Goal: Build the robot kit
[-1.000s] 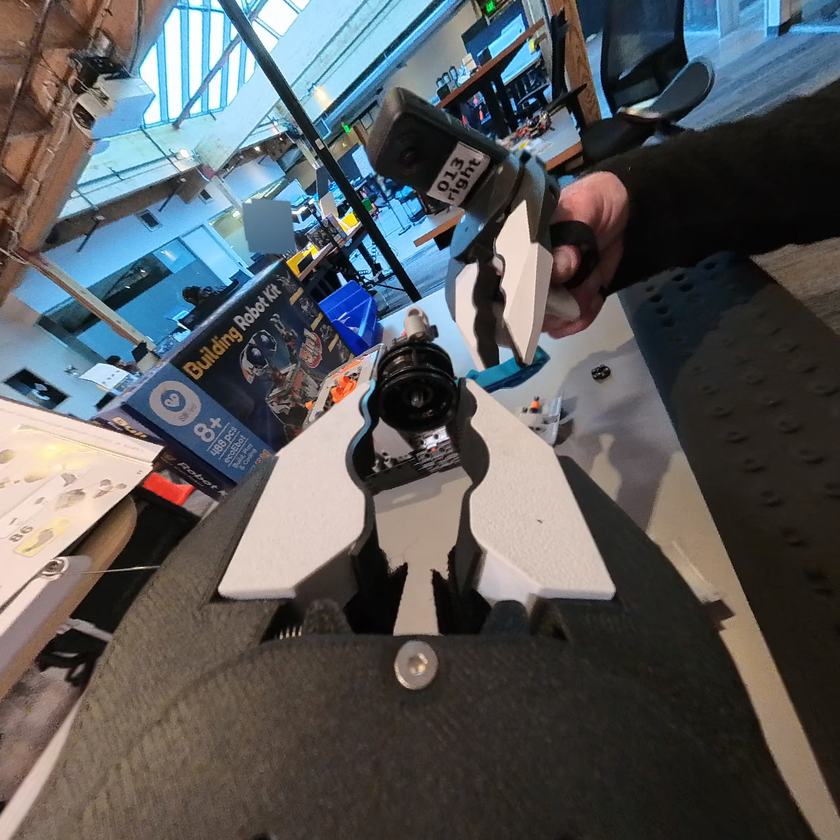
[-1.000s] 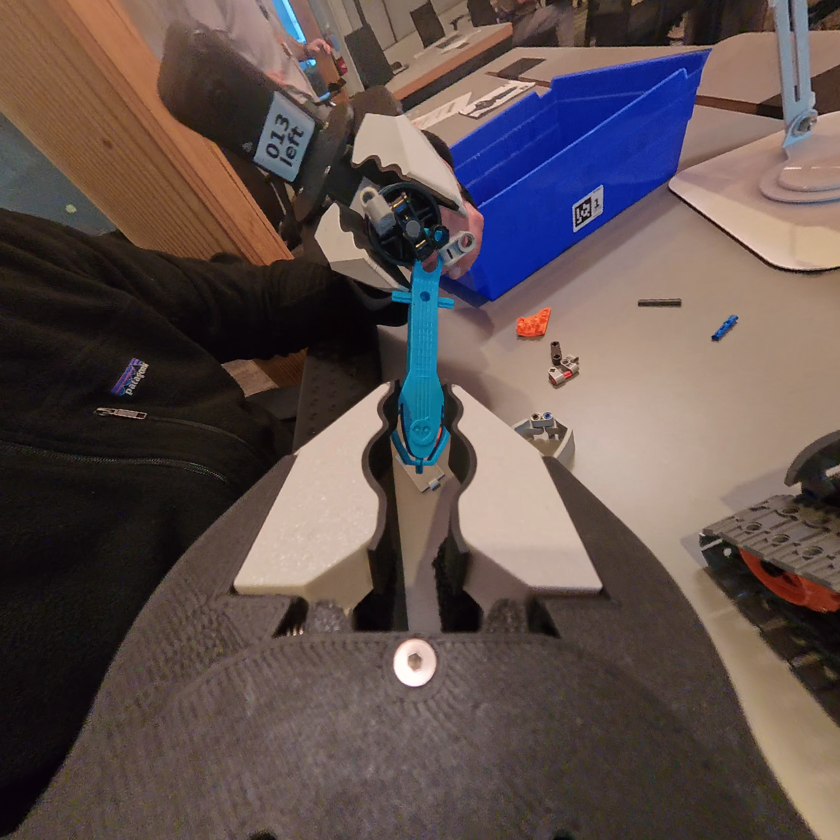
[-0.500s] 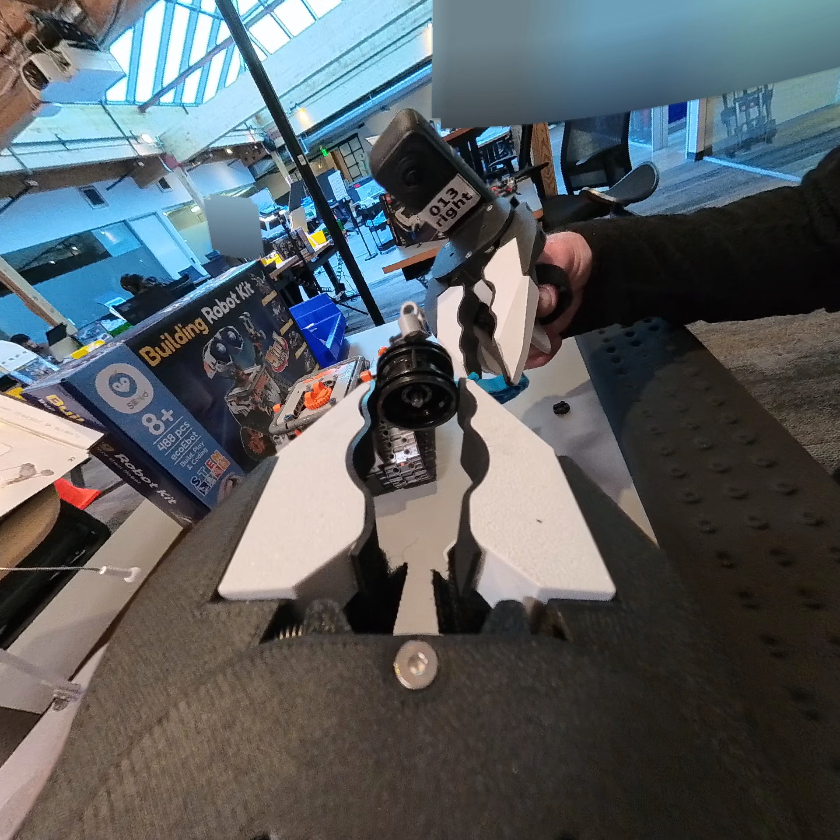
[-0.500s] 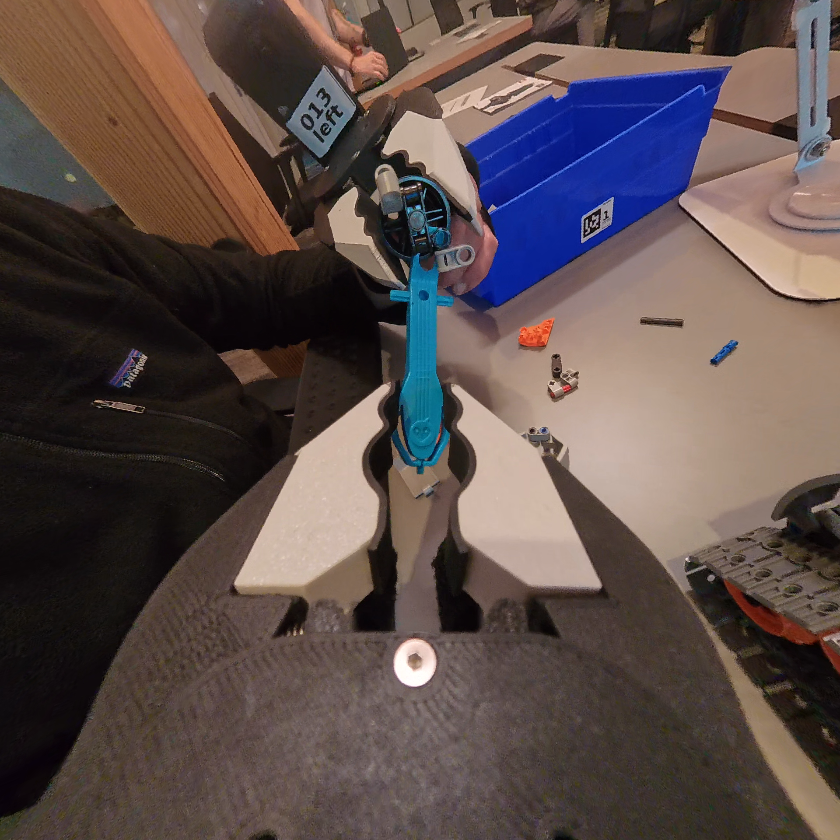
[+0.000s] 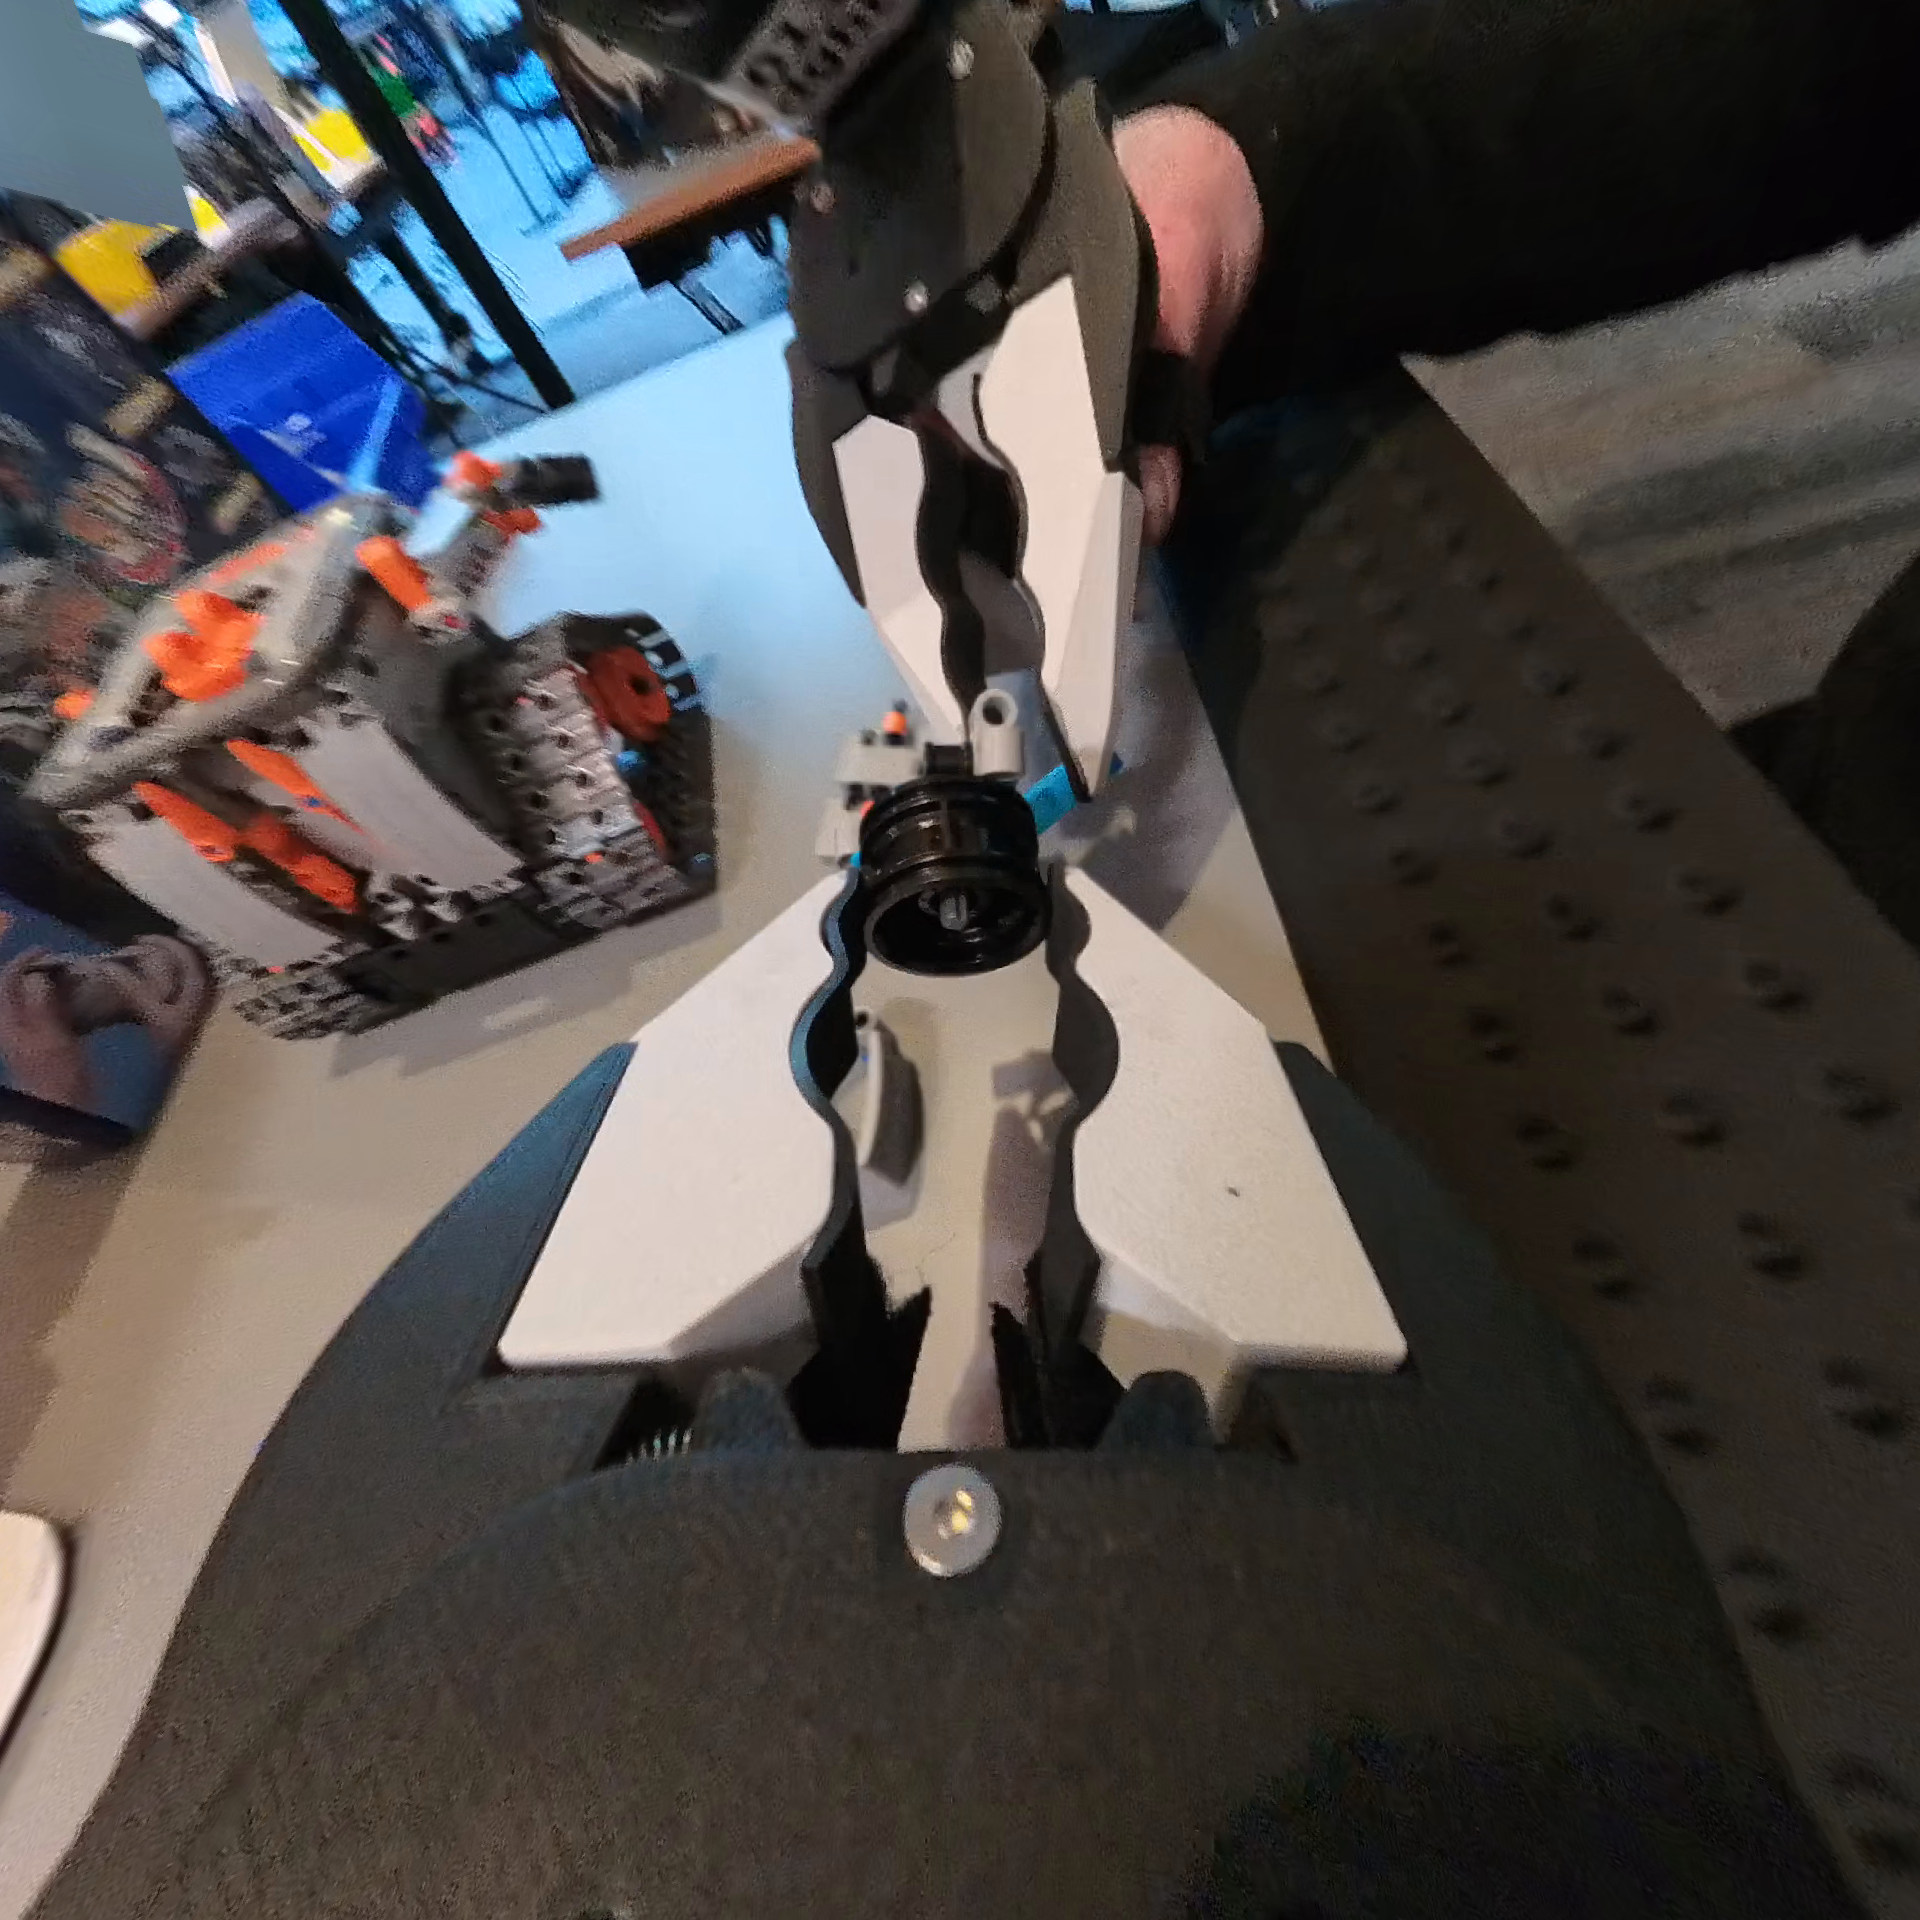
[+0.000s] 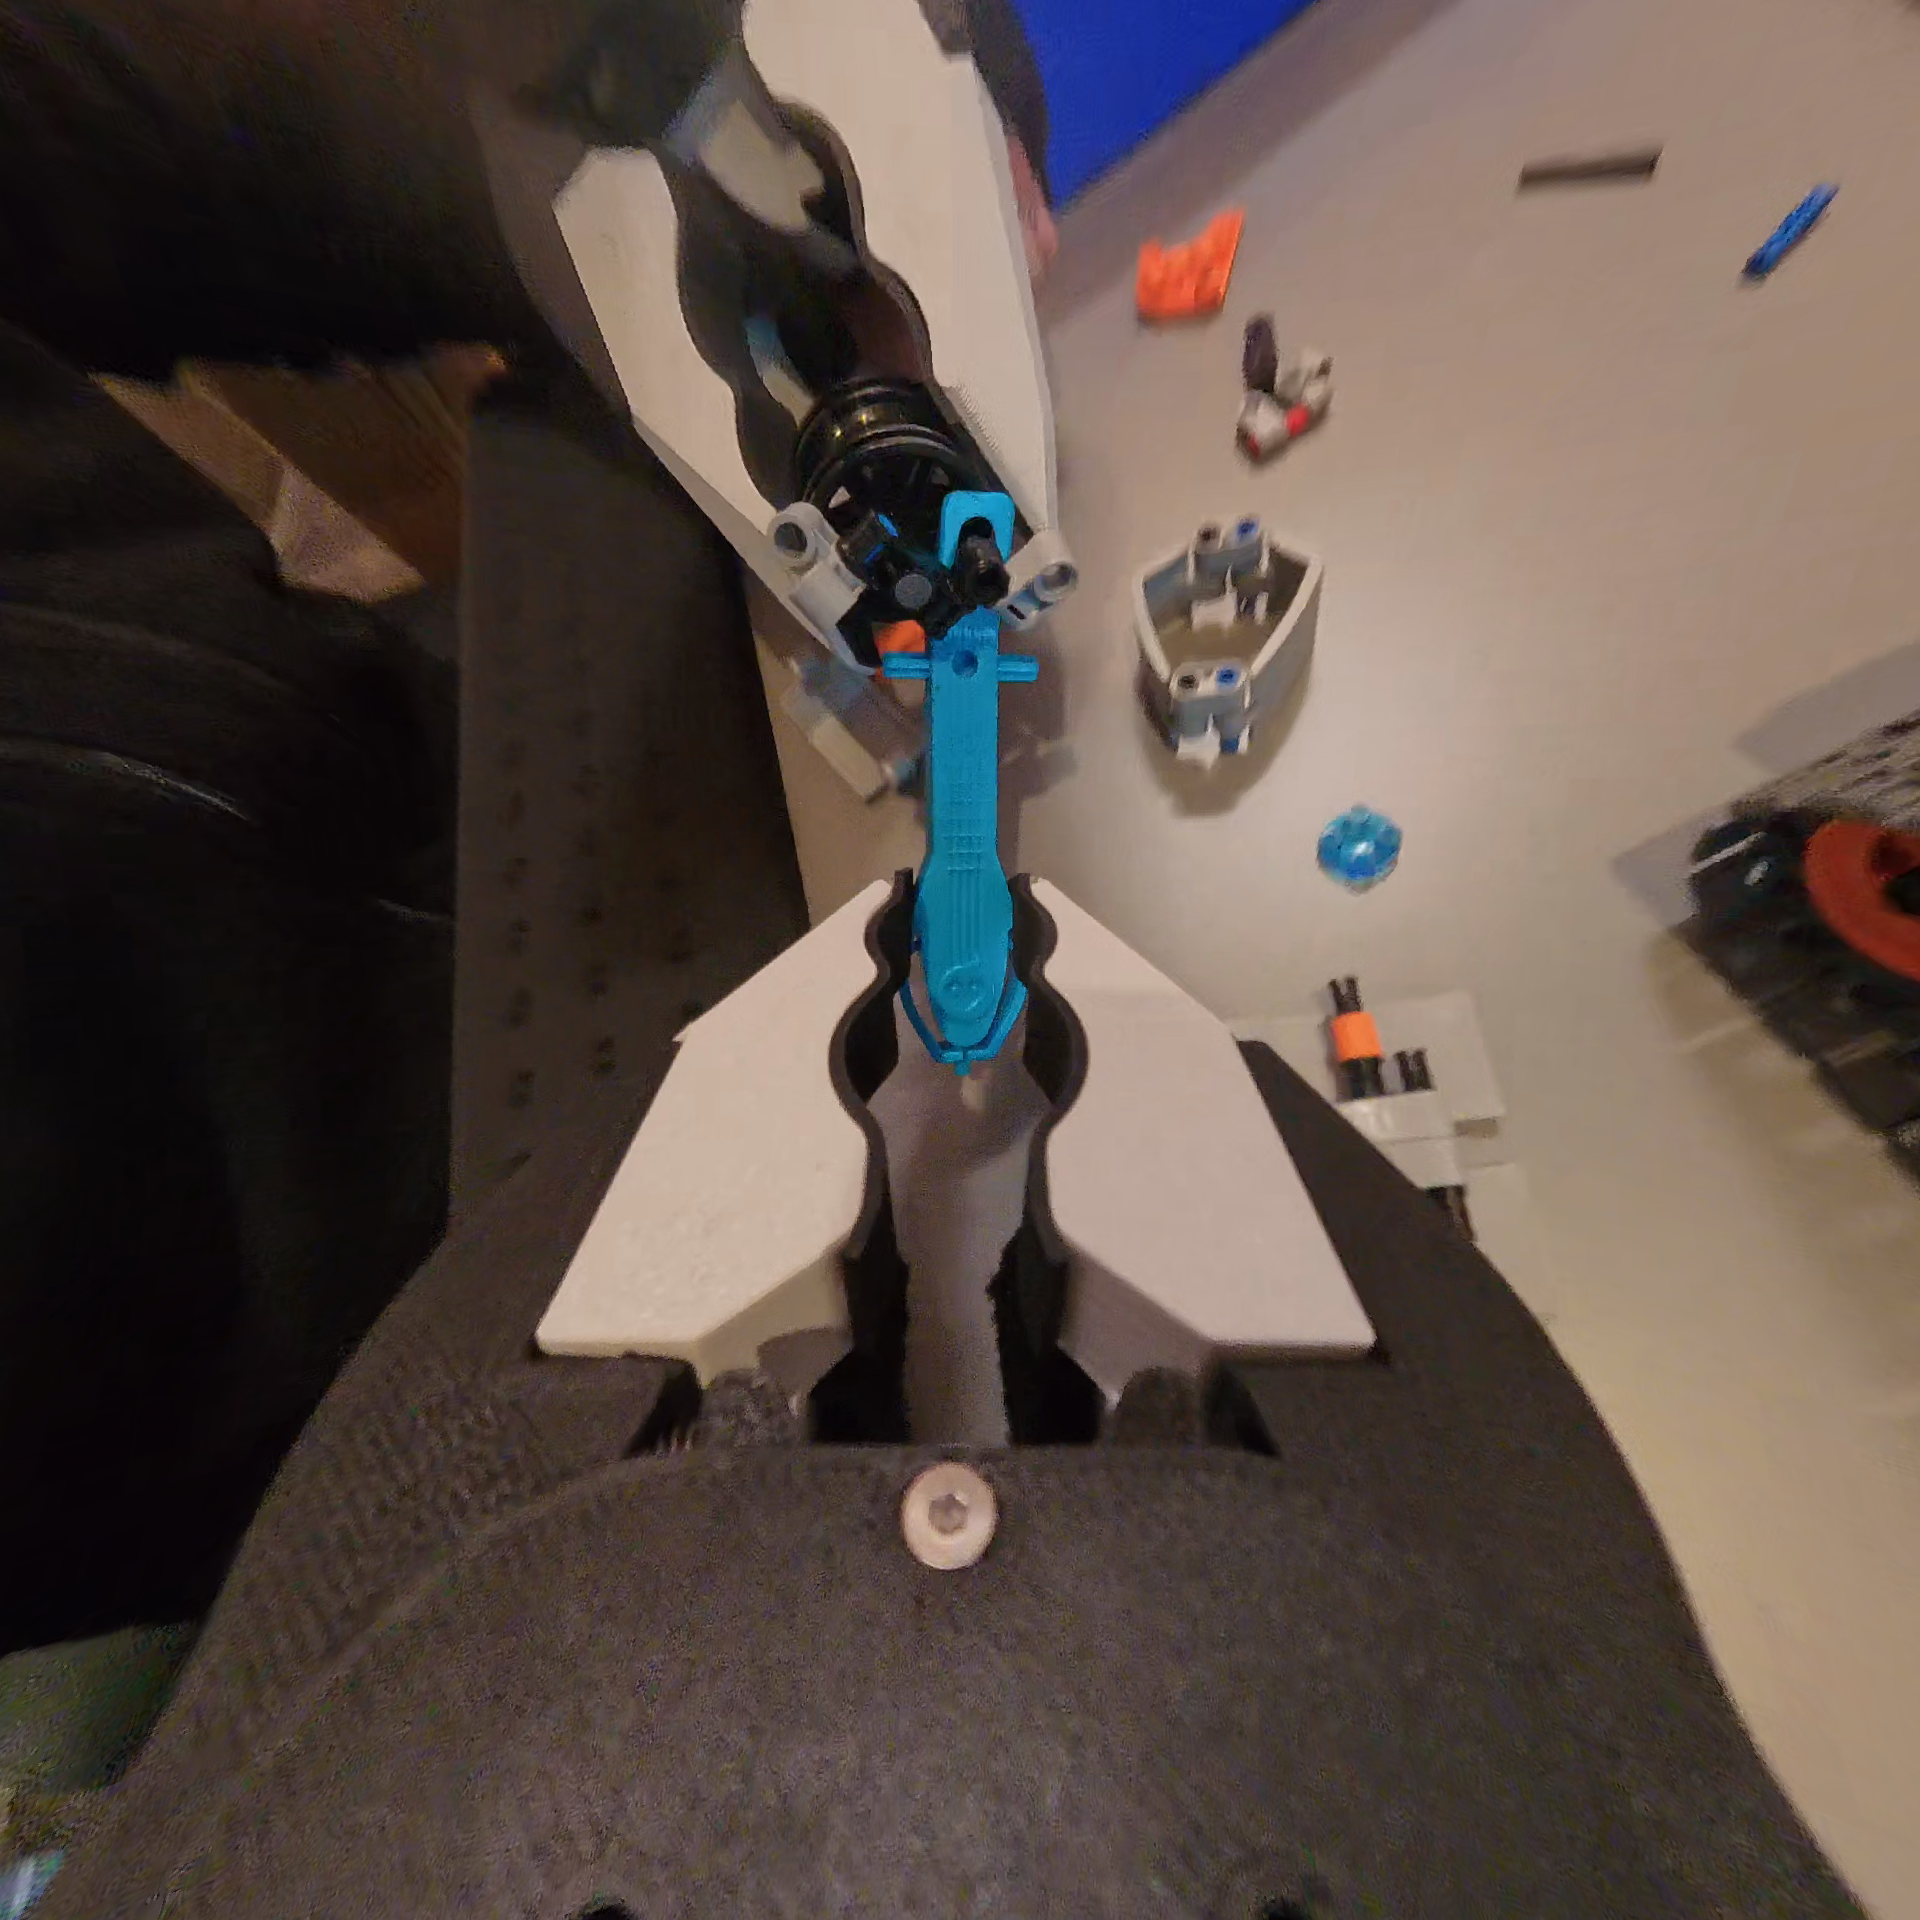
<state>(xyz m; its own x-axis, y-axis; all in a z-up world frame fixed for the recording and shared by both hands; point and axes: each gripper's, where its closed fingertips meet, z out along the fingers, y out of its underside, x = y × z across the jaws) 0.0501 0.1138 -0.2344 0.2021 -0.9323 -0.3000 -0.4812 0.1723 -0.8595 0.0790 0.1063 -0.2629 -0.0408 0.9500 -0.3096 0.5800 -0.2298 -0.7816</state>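
Note:
My left gripper is shut on a black wheel hub with small grey and black connector pieces on its far side; it also shows in the right wrist view. My right gripper is shut on a long blue plastic tool. The tool's forked tip sits against the black pins on the hub's assembly. In the left wrist view the right gripper points down at the hub, with a bit of blue tool showing. Both are held just above the grey table.
A tracked robot model with orange parts stands left of the grippers; its track shows in the right wrist view. Loose pieces lie on the table: a grey curved assembly, a clear blue round piece, an orange piece, a grey plate.
Both grippers have tilted down and dropped close to the table. They have drawn nearer each other, and the blue tool's tip now sits at the pins on the hub's assembly. Both holds are unchanged.

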